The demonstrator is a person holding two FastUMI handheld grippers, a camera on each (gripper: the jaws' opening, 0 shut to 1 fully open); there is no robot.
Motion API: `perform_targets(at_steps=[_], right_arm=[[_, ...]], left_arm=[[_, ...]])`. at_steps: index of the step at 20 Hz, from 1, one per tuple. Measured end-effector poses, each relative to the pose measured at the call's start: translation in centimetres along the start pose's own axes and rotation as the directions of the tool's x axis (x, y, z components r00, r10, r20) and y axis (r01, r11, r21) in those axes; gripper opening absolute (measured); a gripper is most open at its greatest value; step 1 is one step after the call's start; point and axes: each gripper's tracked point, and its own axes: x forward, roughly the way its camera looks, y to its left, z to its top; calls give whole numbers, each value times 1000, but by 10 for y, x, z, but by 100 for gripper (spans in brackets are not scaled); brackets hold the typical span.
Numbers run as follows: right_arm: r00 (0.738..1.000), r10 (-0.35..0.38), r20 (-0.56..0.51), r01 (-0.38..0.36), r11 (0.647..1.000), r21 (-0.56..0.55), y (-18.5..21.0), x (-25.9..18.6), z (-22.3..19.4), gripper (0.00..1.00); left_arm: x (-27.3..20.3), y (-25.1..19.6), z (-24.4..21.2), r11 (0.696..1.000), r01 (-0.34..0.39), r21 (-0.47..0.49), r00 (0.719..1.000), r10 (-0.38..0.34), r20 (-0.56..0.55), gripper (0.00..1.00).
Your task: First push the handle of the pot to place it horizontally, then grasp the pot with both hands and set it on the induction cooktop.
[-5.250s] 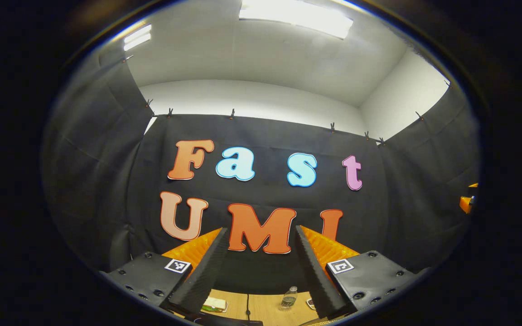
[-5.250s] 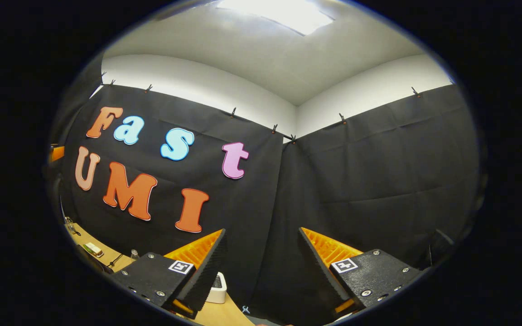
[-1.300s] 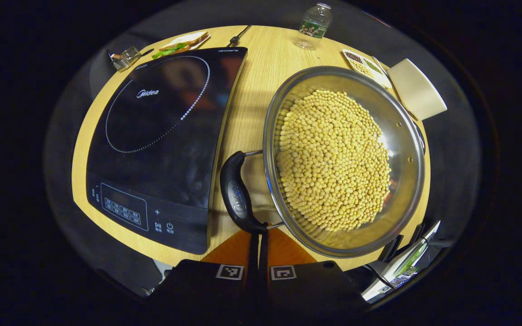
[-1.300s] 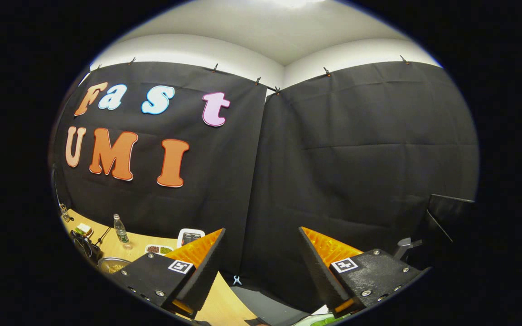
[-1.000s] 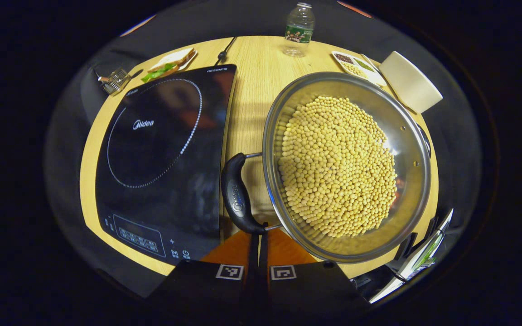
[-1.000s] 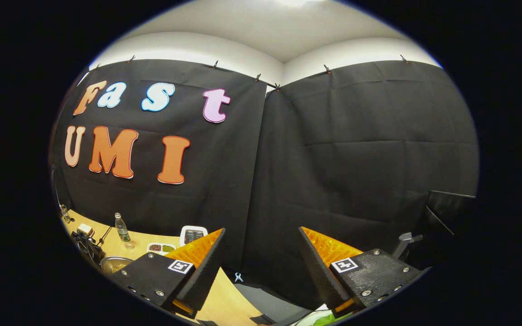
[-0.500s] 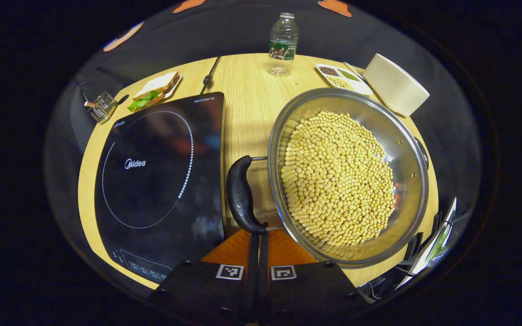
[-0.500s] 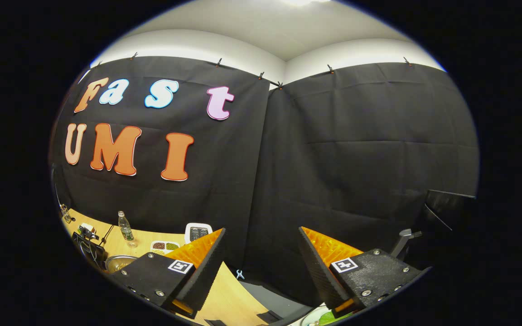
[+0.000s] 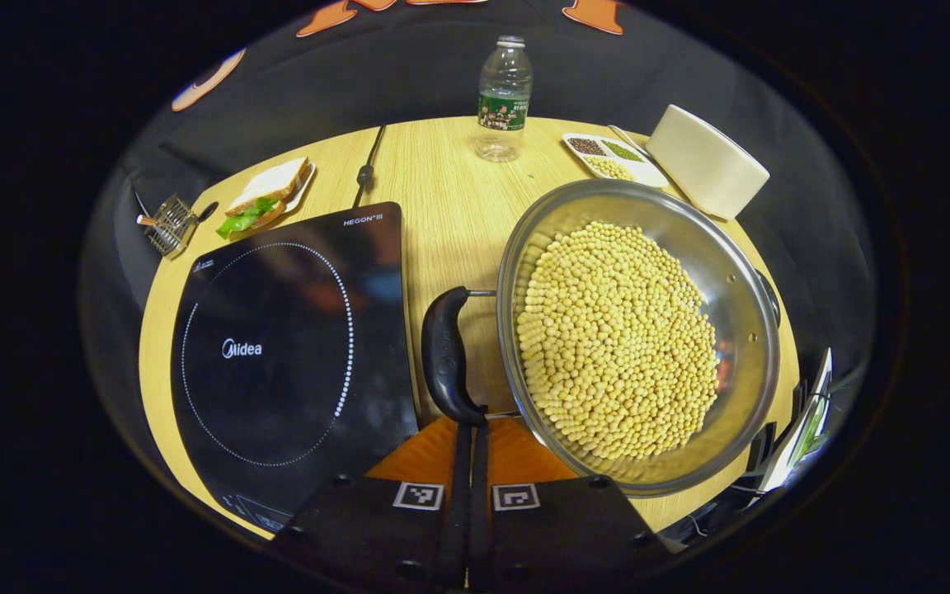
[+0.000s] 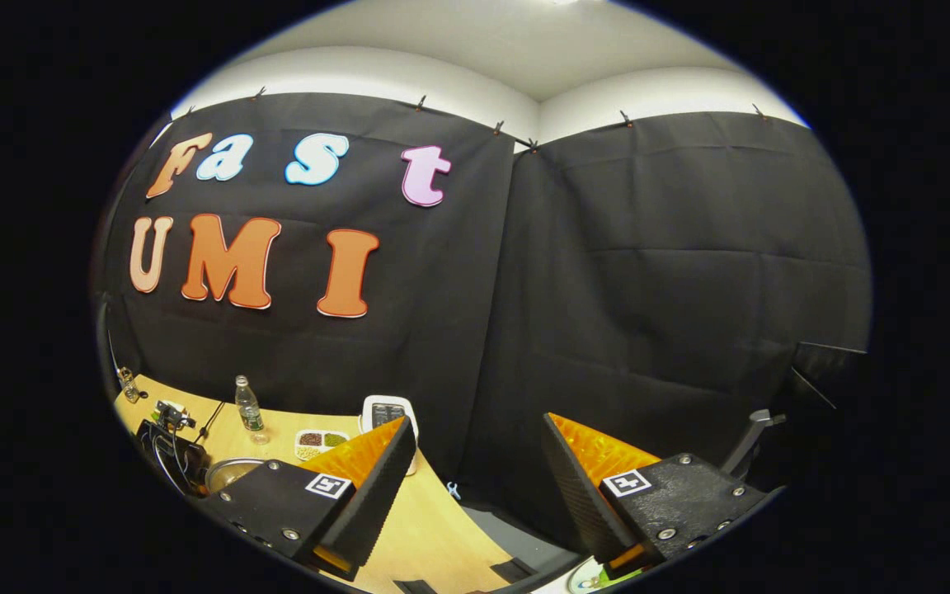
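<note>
While I looked down through the left gripper view, my left gripper (image 9: 468, 429) had its two fingers pressed flat together with nothing between them. Their tips sat right at the near end of the curved black handle (image 9: 445, 356) of the big round shiny metal pot (image 9: 751, 330). I could not tell for sure if the tips touched the handle. The pot was full of small yellow beans (image 9: 619, 338) and stood on the light wooden table (image 9: 442, 190). The handle stuck out from the pot's side toward the flat black glass induction cooktop (image 9: 285, 363), which lay just beside the pot on the table. The pot was not on the cooktop.

Past the pot, at the far edge of the table, stood a clear plastic water bottle (image 9: 502, 99). Near it lay a small white tray of seeds (image 9: 613, 157) and a round white tub (image 9: 706, 161) lying on its side. Beyond the cooktop I saw a sandwich with green leaves (image 9: 265, 194) and a small wire basket (image 9: 163, 224).

My right gripper (image 10: 475, 487) was held up high, well apart from the pot, facing the black cloth wall (image 10: 648, 272). Its fingers were spread wide and held nothing.
</note>
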Motion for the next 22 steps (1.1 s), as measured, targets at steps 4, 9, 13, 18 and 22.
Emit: perform_targets(at_steps=[4, 9, 13, 18, 22], right_arm=[[995, 65, -73, -64, 998, 24, 33, 12, -27, 95], [974, 154, -164, -147, 988, 51, 76, 33, -60, 95], [936, 239, -257, -235, 971, 48, 114, 47, -96, 96], [868, 335, -366, -339, 939, 57, 159, 58, -137, 96], [800, 387, -459, -405, 912, 63, 188, 66, -174, 96]], left_arm=[[-13, -1, 3, 999, 44, 28, 998, -45, 38, 8], [-36, 11, 14, 996, 84, -37, 992, -80, 102, 14], [-48, 13, 34, 992, 120, -49, 983, -111, 147, 6], [-48, -5, 45, 982, 183, -36, 973, -176, 151, 77], [-29, -8, 47, 982, 179, -54, 978, -172, 119, 95]])
